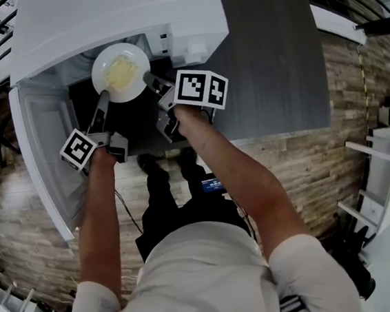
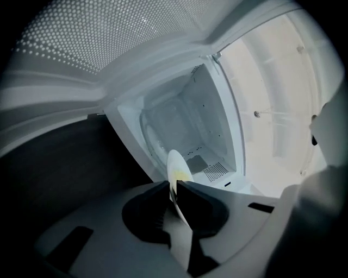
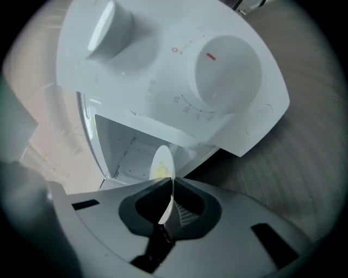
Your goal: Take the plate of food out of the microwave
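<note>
- Wood-plank floor and a dark grey surface frame the head view. On the surface a white microwave stands with its door swung wide to the left. A white plate of yellow food is at the mouth of the oven. The left gripper and the right gripper meet its rim on opposite sides. The two-sided hold looks meant to keep the plate level so the food does not slide.
- Left gripper view: the jaws are pressed together on the plate's near rim, with the thin edge pinched between the pads. The plate shows almost edge-on, yellow on its upper face. Behind it the lit cavity looks bare, which suggests the plate is at the threshold and not deep inside. The door's perforated screen arches overhead.
- Right gripper view: these jaws likewise pinch the rim, on the side nearer the control panel with its two knobs. The grip sits at the very edge, apparently to stay clear of the food. The next move, as judged here, needs both hands to draw back together and evenly.
</note>
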`<state>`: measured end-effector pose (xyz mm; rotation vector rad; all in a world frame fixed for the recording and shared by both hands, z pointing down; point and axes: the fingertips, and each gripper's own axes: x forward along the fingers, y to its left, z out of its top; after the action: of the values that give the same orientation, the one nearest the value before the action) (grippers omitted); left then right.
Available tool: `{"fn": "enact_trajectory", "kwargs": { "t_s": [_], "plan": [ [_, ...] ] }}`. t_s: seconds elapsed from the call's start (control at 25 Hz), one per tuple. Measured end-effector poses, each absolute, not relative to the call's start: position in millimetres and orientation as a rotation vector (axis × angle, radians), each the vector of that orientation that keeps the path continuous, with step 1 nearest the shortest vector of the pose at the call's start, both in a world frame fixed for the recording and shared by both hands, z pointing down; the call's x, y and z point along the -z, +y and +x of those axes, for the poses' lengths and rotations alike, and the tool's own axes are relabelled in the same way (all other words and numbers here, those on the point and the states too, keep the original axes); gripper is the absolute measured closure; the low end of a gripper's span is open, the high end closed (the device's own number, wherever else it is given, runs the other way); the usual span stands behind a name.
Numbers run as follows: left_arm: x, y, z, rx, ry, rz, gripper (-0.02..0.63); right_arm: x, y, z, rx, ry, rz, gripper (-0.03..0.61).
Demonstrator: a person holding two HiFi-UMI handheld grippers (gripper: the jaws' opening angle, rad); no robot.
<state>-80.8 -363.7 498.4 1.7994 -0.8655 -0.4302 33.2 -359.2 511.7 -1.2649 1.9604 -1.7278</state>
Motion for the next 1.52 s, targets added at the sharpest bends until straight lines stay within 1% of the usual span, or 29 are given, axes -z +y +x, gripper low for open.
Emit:
{"fn": "enact_trajectory", "kwargs": {
  "t_s": [0.4, 0.56, 0.72, 0.92, 1.04, 1.16, 1.4, 1.52],
  "plan": [
    [-485, -329, -77, 0.426, -0.862, 1.796, 0.574, -500, -326, 38, 1.719, 1.988, -1.251, 0.561],
    [-487, -311, -81, 0.365, -0.893, 1.802, 0.574, -495, -308, 41, 1.726, 1.985, -1.253, 0.561],
    [-477, -299, -69, 0.393, -0.841, 1.780, 0.575, -493, -295, 46, 1.739, 1.977, -1.260, 0.561],
    [-483, -276, -67, 0.293, -0.862, 1.779, 0.575, -492, -272, 56, 1.746, 1.959, -1.270, 0.561],
    [-476, -261, -53, 0.329, -0.785, 1.759, 0.575, -492, -255, 62, 1.752, 1.939, -1.276, 0.561],
    [-484, -249, -54, 0.232, -0.816, 1.775, 0.575, -492, -242, 70, 1.753, 1.927, -1.291, 0.561],
    [-483, -224, -27, 0.239, -0.715, 1.744, 0.575, -496, -213, 88, 1.755, 1.887, -1.330, 0.561],
    [-496, -213, -28, 0.094, -0.765, 1.785, 0.575, -499, -198, 99, 1.754, 1.853, -1.352, 0.560]
  ]
}}
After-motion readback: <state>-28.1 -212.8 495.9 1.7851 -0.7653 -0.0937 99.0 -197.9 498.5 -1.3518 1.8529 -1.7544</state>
